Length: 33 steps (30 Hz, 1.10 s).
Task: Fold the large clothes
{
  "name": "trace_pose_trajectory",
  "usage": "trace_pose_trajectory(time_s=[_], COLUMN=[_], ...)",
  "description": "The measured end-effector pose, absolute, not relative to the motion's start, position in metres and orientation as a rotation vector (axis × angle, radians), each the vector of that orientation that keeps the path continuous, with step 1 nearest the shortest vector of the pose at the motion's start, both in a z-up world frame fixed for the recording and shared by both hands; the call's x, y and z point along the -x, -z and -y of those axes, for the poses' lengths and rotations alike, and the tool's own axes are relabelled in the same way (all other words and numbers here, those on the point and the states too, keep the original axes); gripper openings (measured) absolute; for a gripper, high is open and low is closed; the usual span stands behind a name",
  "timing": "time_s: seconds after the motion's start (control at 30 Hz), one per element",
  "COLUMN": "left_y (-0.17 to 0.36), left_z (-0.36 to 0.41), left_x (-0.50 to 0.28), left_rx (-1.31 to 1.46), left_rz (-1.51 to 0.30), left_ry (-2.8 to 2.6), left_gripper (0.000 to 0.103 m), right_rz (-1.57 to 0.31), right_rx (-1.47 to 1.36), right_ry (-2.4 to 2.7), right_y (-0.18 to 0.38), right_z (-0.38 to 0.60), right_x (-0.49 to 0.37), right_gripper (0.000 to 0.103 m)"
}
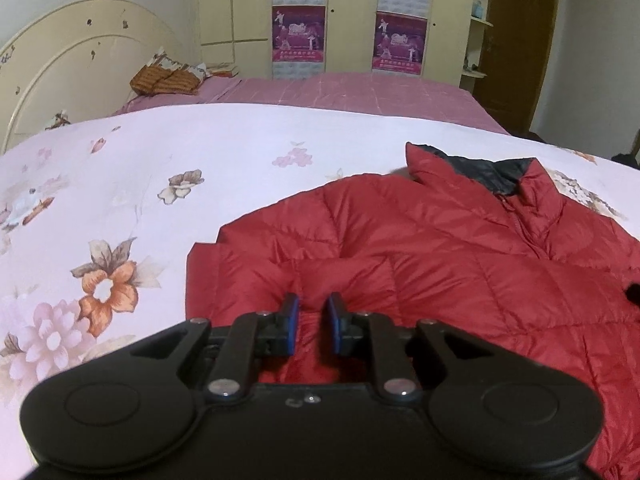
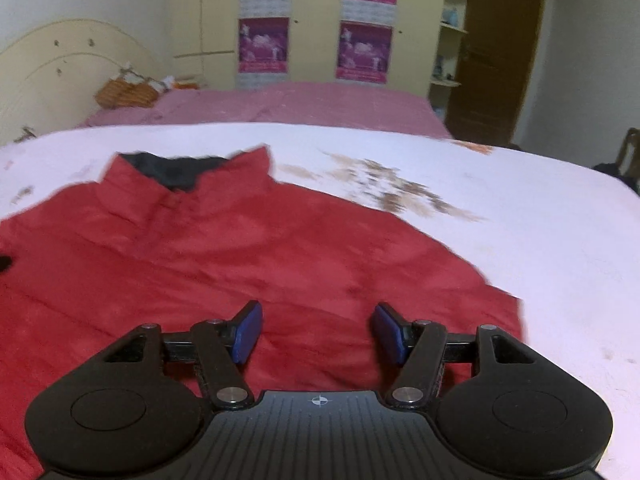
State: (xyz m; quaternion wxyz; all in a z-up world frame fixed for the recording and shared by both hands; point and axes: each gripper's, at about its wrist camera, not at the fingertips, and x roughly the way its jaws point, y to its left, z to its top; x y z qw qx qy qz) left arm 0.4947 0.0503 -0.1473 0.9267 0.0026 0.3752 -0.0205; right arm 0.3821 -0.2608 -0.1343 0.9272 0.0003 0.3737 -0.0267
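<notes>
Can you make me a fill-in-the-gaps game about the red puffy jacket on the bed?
1. The red quilted jacket lies on a white sheet printed with ____.
2. The inside of the jacket's collar is coloured ____.
3. The right gripper has its blue pads spread wide, so it is ____.
4. The left gripper is over the jacket, its pads standing ____ together than the right's.

Missing words: flowers; black; open; closer

Ahead of our grippers we see a floral bedsheet, a pink quilt beyond it, a cream headboard far left, purple posters on wardrobe doors, and a brown door far right.
</notes>
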Motion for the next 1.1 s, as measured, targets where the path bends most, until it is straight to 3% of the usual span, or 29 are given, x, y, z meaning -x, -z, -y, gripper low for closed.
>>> trace_pose_trajectory(time_s=[0.37,0.47,0.67,0.77,1.1], left_y=[0.15,0.143,0.118,0.109,0.138], left_z=[-0.044,-0.042,-0.045,-0.04,-0.026], left_x=[-0.495,-0.494,-0.467,-0.446,-0.403], left_rx=[-0.054,-0.083,-0.054,-0.035,-0.086], left_rz=[-0.77,-0.785,-0.746,-0.73,-0.742], left_ry=[0.042,0.04,0.039,0.064,0.076], left_gripper=[0.018,0.018,0.023,0.029,0.035], right_rz=[-0.78,-0.816,-0.708,-0.692,-0.808], right_rx=[0.005,-0.058,-0.057,-0.034,-0.008], right_ry=[0.085,0.063,0.031,-0.003,-0.004], right_y=[0.153,0.137,0.095,0.089,0.13], right_z=[0.285,0.297,0.286,0.274,0.272], right_x=[-0.371,-0.372,-0.336,-0.319,-0.298], right_gripper=[0.061,0.061,0.061,0.061,0.061])
